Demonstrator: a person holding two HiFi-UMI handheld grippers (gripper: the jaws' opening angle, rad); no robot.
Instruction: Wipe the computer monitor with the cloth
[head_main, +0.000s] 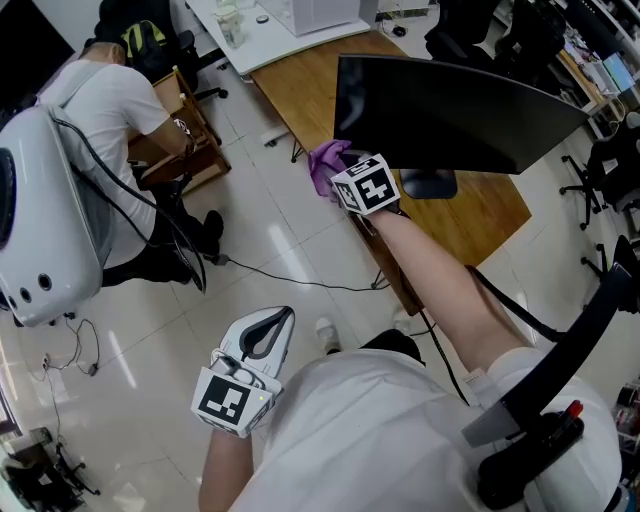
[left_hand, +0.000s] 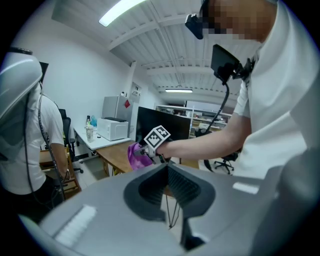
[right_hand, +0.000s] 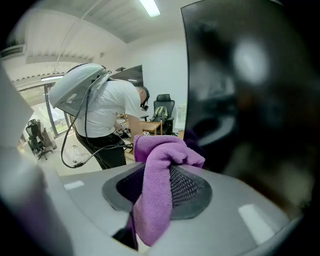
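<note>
The black monitor stands on a wooden desk. My right gripper is shut on a purple cloth, held up at the screen's lower left edge. In the right gripper view the cloth is bunched between the jaws and hangs down over them, with the dark screen close on the right. My left gripper hangs low over the floor, away from the desk, shut with nothing in it. The left gripper view looks past its closed jaws to the cloth and the monitor.
A person in a white shirt bends over a small wooden table at the left, with cables trailing across the tiled floor. A white table with boxes stands at the back. Office chairs stand at the right.
</note>
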